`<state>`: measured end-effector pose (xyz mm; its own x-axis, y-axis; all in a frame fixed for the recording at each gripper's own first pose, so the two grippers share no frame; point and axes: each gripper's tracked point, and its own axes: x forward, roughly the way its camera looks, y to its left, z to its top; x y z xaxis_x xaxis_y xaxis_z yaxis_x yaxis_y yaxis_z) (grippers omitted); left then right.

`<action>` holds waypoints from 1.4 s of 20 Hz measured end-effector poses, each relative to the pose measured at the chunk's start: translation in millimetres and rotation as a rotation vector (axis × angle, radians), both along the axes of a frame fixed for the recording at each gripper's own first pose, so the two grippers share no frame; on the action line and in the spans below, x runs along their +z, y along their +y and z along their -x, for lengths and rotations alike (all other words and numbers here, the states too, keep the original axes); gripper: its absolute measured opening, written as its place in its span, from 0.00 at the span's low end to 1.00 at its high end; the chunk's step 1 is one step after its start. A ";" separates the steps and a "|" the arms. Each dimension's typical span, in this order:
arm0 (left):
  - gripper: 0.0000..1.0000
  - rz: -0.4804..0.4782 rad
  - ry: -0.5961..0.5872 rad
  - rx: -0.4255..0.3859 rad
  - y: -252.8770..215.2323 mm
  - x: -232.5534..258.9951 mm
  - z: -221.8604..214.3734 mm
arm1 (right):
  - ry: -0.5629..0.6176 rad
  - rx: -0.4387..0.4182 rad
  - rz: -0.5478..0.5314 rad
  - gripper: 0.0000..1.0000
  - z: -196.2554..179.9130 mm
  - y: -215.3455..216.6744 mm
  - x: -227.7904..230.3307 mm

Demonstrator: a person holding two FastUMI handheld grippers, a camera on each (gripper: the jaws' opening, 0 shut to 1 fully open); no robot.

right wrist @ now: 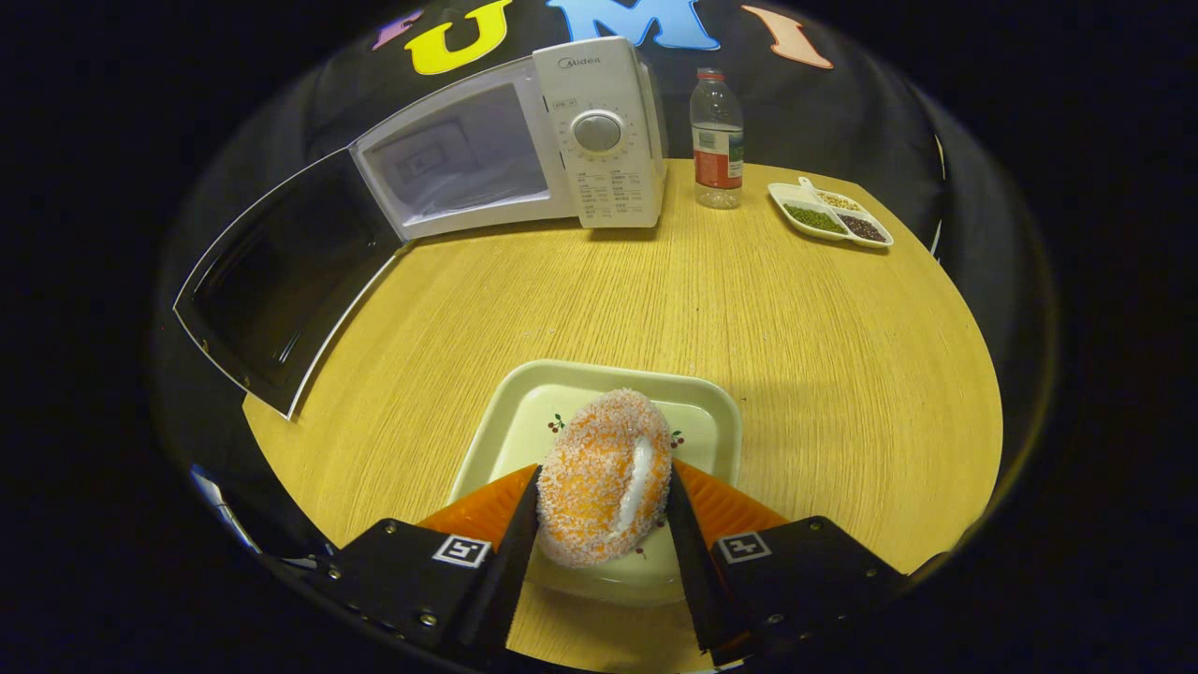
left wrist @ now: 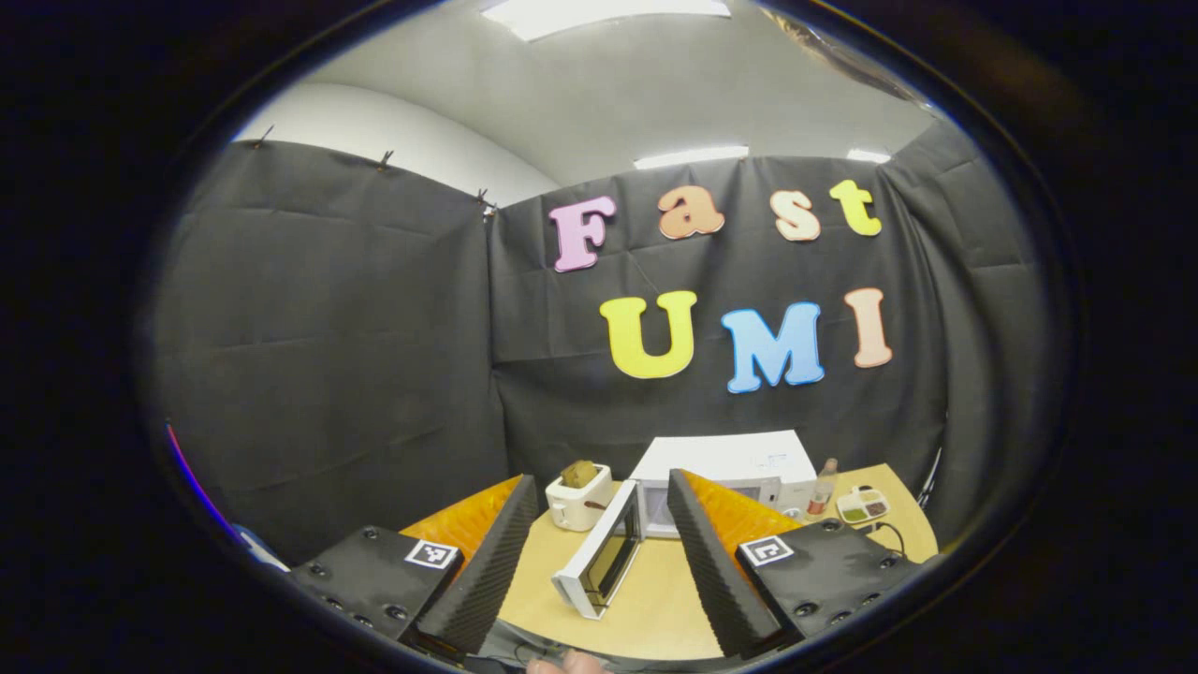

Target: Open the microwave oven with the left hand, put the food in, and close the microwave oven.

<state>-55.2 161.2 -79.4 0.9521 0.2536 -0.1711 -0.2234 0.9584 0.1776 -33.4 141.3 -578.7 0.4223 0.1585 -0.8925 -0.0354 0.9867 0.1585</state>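
Swinging wide to the left, the microwave door [right wrist: 281, 281] stands open beside the white microwave [right wrist: 524, 140] at the back of the wooden bench [right wrist: 796, 356]. Nearer, the right hand-held gripper [right wrist: 599, 510] presses both fingers against a sugar-coated orange doughnut [right wrist: 604, 477] over a pale square plate [right wrist: 562, 393]. A bottle [right wrist: 717, 140] and divided dish [right wrist: 828, 213] sit farther right. The left hand-held gripper [left wrist: 599, 534] hangs above the bench, spread wide and empty, facing the toaster [left wrist: 578, 496] and microwave.

The right gripper [right wrist: 604, 505] is squeezing a sugary orange donut [right wrist: 606, 477] over a square plate [right wrist: 524, 421]. The white microwave [right wrist: 524, 150] is sitting far back on the table [right wrist: 796, 318], its door [right wrist: 281, 271] hanging wide open.
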 end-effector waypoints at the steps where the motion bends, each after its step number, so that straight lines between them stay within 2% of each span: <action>1: 0.93 0.011 -0.004 0.002 5.9 0.0 1.5 | -0.004 -0.005 -0.004 0.63 0.3 0.1 1.1; 4: 0.93 0.046 -0.037 -0.002 22.3 3.5 2.0 | -0.006 -0.015 -0.017 0.62 -0.9 2.7 12.0; 13: 0.94 0.143 -0.165 -0.113 78.3 28.7 0.8 | -0.095 -0.061 0.015 0.62 -16.6 29.1 86.3; 17: 0.92 0.185 -0.193 -0.169 106.1 24.4 3.2 | -0.159 -0.118 -0.058 0.62 -29.3 68.9 131.3; 21: 0.96 0.213 -0.196 -0.184 130.6 26.1 8.5 | -0.217 -0.151 -0.128 0.62 -53.2 110.9 166.2; 22: 0.99 0.208 -0.197 -0.181 137.5 28.3 10.8 | -0.228 -0.147 -0.136 0.62 -60.2 120.1 170.3; 24: 0.92 0.191 -0.200 -0.166 151.1 28.1 10.7 | -0.247 -0.134 -0.147 0.62 -76.3 138.2 177.7; 25: 0.96 0.193 -0.192 -0.162 153.9 26.4 9.2 | -0.253 -0.129 -0.156 0.62 -85.1 147.4 178.0; 26: 0.92 0.200 -0.178 -0.155 155.3 19.8 7.5 | -0.251 -0.126 -0.162 0.62 -92.4 155.9 175.3; 28: 0.92 0.216 -0.157 -0.148 154.8 12.2 -0.5 | -0.258 -0.131 -0.183 0.62 -109.4 169.3 170.1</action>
